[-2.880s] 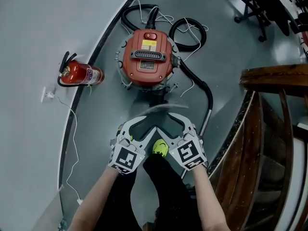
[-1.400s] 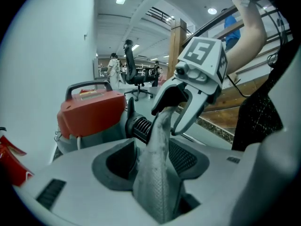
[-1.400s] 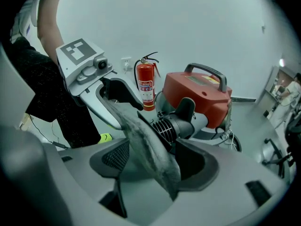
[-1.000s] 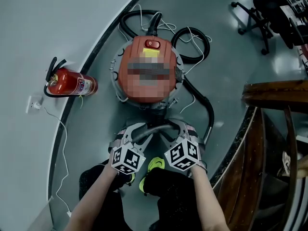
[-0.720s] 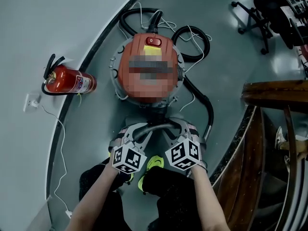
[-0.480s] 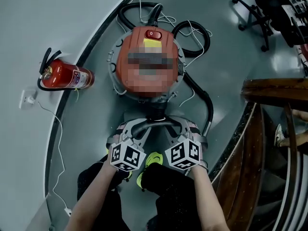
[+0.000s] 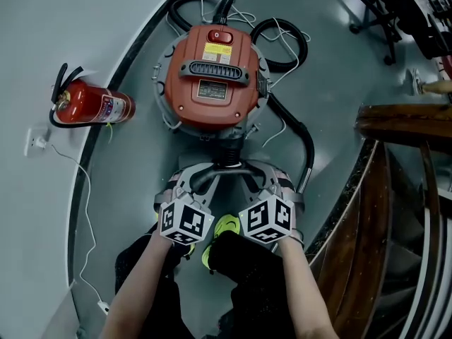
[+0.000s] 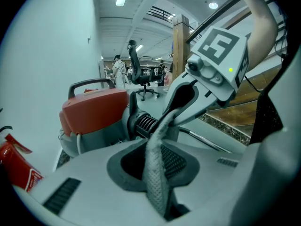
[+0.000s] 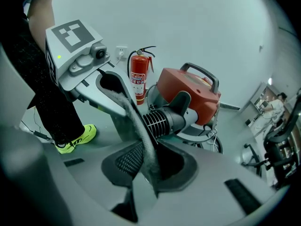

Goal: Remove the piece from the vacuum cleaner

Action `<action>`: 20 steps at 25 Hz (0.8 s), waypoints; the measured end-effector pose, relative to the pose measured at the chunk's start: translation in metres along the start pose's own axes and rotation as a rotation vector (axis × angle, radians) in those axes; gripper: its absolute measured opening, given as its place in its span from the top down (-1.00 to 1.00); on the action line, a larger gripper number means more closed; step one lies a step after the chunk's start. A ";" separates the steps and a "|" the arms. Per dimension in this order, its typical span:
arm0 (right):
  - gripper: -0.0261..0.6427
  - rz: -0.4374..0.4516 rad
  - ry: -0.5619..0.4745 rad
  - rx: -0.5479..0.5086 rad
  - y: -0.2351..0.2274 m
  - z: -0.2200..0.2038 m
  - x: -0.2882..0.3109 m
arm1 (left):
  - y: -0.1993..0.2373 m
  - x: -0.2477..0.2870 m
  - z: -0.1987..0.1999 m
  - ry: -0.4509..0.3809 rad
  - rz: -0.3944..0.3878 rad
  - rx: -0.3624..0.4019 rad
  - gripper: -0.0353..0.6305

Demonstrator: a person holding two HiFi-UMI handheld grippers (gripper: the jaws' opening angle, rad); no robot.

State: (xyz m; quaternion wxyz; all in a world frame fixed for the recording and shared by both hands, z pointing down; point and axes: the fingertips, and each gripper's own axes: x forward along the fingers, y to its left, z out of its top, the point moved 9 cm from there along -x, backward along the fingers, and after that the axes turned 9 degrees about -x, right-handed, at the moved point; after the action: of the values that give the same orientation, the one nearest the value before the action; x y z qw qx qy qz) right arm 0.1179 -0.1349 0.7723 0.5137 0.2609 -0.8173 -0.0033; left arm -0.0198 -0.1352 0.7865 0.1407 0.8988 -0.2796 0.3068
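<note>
The red vacuum cleaner point(image 7: 212, 83) stands on the grey floor point(image 7: 141, 203) at the far side of the scene, just beside a curved wall. Its black ribbed cuff point(image 7: 232, 154) points toward the near side. A curved grey tube point(image 7: 215, 168) with a woven look arcs from left to right just in front of that cuff, and both grippers are on it. The left gripper point(image 7: 200, 177) takes the left end of the arc. In its own view the left gripper point(image 8: 155, 159) has the grey tube point(image 8: 157, 145) running up between its jaws, which have just been closing and now pinch it. The right gripper point(image 7: 256, 175) takes the right end. The right gripper point(image 9: 143, 161) likewise has the tube point(image 9: 134, 121) pressed between jaws that have just been closing, with the ribbed cuff point(image 9: 160, 119) just beyond them and the vacuum cleaner point(image 9: 188, 91) behind it. A black hose point(image 7: 296, 129) loops from the far side of the vacuum round its right flank toward the near side. A red fire extinguisher point(image 7: 88, 104) lies on the floor to the left, near the wall, and a thin white cable point(image 7: 78, 189) trails along the floor nearer than it. A yellow-green shoe point(image 7: 224, 226) shows between the two markered cubes. A wooden railing point(image 7: 402, 119) runs along the right, and an office chair point(image 7: 374, 9) stands at the far right.
</note>
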 end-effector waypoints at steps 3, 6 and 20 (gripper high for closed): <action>0.70 0.005 0.010 -0.007 0.005 0.000 -0.001 | -0.004 -0.003 0.000 0.009 0.019 -0.007 0.71; 0.70 0.015 0.021 -0.005 0.012 -0.002 -0.002 | -0.009 -0.006 -0.003 0.025 0.029 -0.008 0.71; 0.71 0.006 0.004 -0.009 0.025 0.007 -0.009 | -0.017 -0.023 -0.009 0.000 0.102 -0.012 0.71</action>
State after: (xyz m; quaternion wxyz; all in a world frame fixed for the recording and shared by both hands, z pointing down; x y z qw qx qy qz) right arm 0.1041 -0.1111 0.7685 0.5165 0.2561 -0.8171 -0.0052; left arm -0.0291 -0.1087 0.7776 0.1305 0.8826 -0.3268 0.3118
